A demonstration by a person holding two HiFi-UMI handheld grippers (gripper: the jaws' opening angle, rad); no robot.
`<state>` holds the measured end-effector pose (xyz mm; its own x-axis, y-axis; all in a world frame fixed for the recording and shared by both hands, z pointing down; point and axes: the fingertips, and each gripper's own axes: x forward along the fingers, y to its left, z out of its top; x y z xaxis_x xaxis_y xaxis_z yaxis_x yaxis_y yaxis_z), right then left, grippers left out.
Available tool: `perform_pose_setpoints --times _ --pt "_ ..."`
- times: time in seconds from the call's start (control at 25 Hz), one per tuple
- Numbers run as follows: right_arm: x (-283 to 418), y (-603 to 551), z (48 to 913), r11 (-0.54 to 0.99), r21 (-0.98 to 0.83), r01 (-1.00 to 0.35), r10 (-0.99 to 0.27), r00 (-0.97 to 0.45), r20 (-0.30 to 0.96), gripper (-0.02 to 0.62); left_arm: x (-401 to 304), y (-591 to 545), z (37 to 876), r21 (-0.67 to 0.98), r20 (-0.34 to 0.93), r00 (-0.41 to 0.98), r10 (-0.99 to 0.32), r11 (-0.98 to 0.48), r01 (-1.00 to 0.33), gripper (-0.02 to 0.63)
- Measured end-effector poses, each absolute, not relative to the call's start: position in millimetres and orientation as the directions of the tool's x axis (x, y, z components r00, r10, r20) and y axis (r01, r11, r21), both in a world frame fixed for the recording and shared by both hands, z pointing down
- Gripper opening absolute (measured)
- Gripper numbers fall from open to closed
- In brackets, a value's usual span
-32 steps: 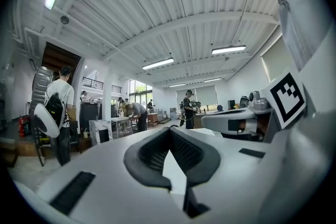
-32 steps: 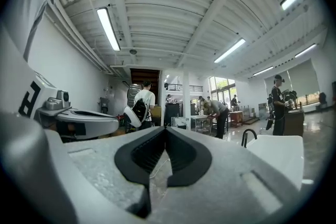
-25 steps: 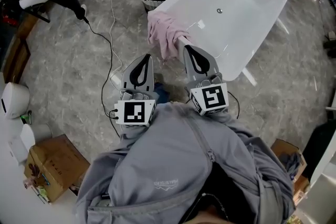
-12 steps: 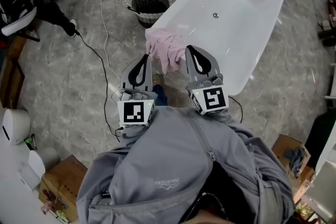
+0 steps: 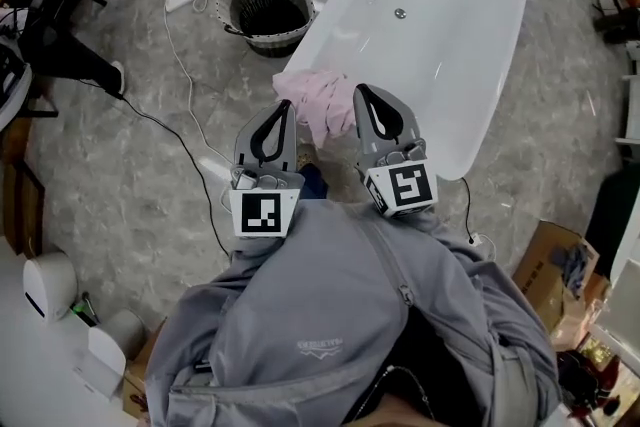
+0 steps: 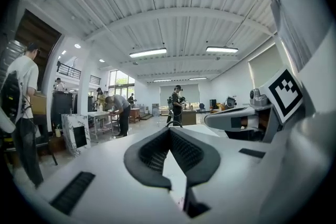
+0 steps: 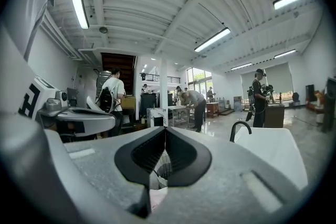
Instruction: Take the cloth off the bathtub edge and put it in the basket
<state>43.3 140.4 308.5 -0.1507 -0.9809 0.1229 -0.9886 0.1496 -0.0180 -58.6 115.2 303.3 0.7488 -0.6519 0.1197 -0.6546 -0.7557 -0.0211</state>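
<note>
Clenched and empty, left gripper (image 5: 282, 107) and right gripper (image 5: 363, 92) could nudge the seemingly loose cloth (image 5: 315, 97) off the bathtub's (image 5: 480, 85) near edge.

Head view: bright, even overhead light, with faint, soft shadows on the floor (image 5: 90, 185) and small glare streaks on the white bathtub (image 5: 450, 35); straight lines bow toward the frame edges. Both gripper views: heavy fisheye inside a black circular border, ceiling strip lights (image 6: 148, 52) and far windows (image 7: 198, 77) blown out, nearest foreground out of focus, distant figures small and soft.
</note>
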Motion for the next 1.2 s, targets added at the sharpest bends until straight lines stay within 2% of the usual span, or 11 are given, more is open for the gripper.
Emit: perform_pose_setpoints --times 0.24,0.52,1.2 --pt "57.0 121.1 315.4 0.049 -0.035 -0.998 -0.989 -0.053 0.137 0.005 -44.0 84.7 311.7 -0.038 0.13 0.807 -0.576 -0.816 -0.577 0.005" --pt "71.8 110.3 323.3 0.031 -0.024 -0.999 -0.986 -0.034 0.161 0.005 -25.3 73.3 322.9 -0.001 0.14 0.824 -0.549 -0.833 -0.554 0.005" --pt "69.7 75.7 355.1 0.167 -0.036 -0.985 -0.96 -0.171 0.22 0.005 -14.0 56.4 358.1 -0.015 0.227 0.78 -0.583 -0.803 -0.596 0.005"
